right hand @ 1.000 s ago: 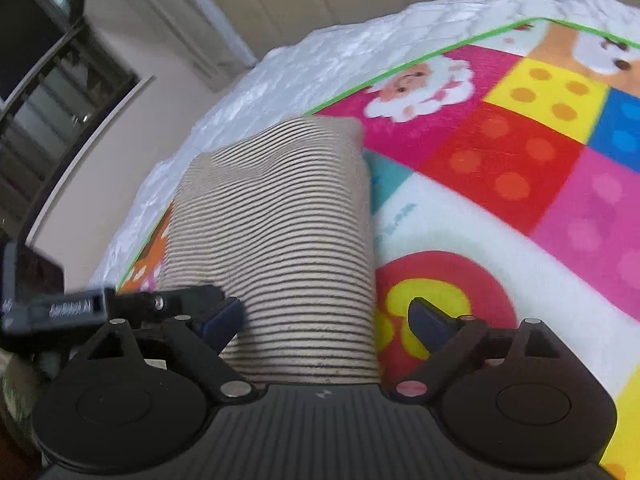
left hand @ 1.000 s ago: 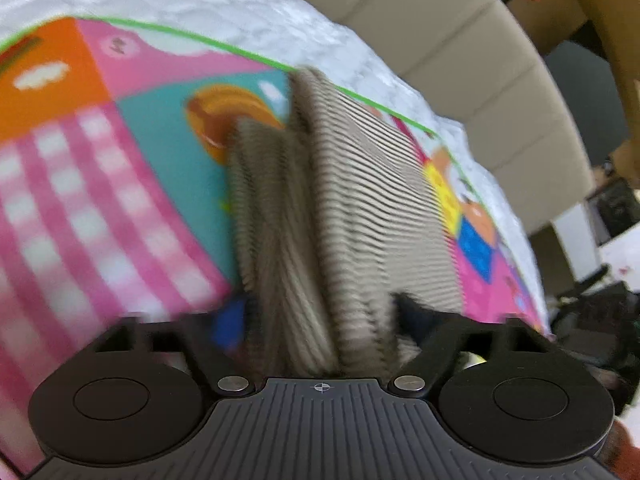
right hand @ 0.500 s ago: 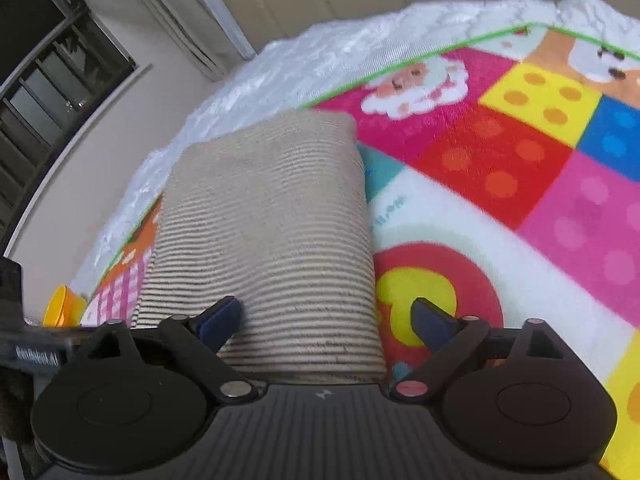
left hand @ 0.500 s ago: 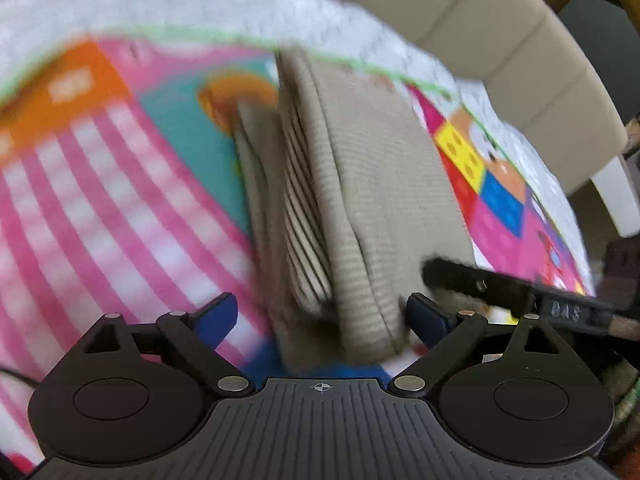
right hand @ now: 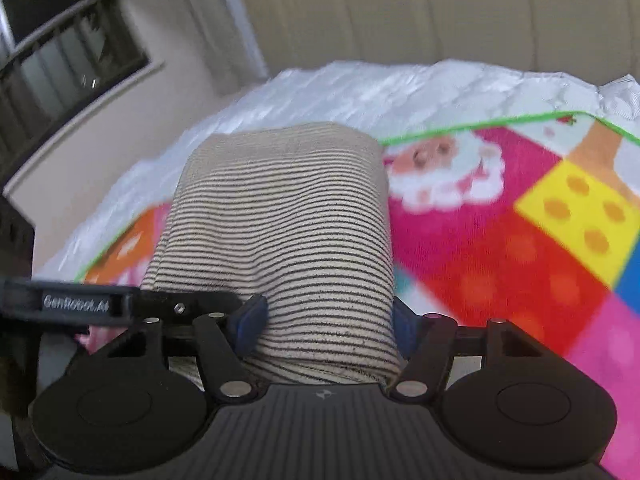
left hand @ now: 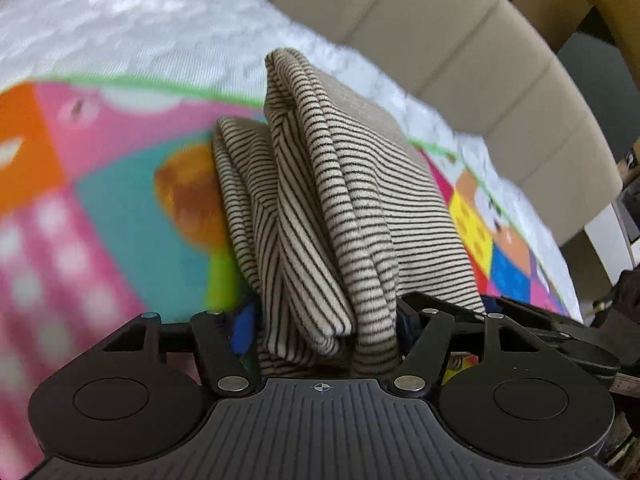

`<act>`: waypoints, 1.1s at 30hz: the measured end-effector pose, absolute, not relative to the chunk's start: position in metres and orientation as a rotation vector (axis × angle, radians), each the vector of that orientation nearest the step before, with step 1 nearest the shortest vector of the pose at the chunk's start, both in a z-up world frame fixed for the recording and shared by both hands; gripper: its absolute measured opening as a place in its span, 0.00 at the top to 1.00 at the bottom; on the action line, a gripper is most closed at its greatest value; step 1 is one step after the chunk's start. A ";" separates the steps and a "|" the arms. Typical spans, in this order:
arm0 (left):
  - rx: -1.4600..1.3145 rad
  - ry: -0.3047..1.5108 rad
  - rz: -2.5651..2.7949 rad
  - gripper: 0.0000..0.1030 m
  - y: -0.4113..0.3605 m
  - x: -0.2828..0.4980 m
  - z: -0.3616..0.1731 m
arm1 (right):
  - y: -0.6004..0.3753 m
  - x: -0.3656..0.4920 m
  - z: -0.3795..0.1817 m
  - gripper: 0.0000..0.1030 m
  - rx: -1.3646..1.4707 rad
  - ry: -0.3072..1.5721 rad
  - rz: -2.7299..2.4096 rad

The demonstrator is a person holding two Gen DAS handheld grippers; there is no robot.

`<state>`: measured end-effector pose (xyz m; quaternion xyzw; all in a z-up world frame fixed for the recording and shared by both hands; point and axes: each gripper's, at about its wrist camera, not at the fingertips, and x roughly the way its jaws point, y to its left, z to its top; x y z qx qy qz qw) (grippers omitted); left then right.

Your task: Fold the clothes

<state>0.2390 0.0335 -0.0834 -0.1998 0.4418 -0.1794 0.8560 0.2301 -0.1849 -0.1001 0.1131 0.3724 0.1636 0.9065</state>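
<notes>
A folded beige garment with thin black stripes [left hand: 340, 216] is held up over the colourful play mat [left hand: 120, 208]. My left gripper [left hand: 324, 320] is shut on its near edge, with several layers bunched between the blue pads. In the right wrist view the same striped garment [right hand: 280, 232] shows as a smooth folded bundle, and my right gripper [right hand: 326, 322] is shut on its near end. The other gripper's black body [right hand: 88, 304] reaches in from the left at the garment's corner.
The play mat [right hand: 500, 248] lies on a white quilted bed cover [right hand: 360, 92]. A beige padded headboard [left hand: 460, 52] runs behind the bed. A wall and a dark window [right hand: 60, 60] stand at the left of the right wrist view.
Both grippers stood open around the folded garment half a second ago; now both have closed on its near edge, and the bundle sits higher against the mat.
</notes>
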 end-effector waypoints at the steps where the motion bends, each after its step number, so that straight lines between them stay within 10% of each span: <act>1: -0.420 0.920 -0.377 0.33 0.035 0.243 -0.084 | -0.183 0.238 -0.102 0.37 0.240 0.754 0.332; 26: -0.203 0.668 -0.245 0.30 0.032 0.236 -0.053 | -0.178 0.218 -0.088 0.00 0.258 0.613 0.251; 33: -0.195 0.585 -0.184 0.08 0.052 0.137 0.014 | -0.187 0.126 -0.029 0.00 0.266 0.513 0.258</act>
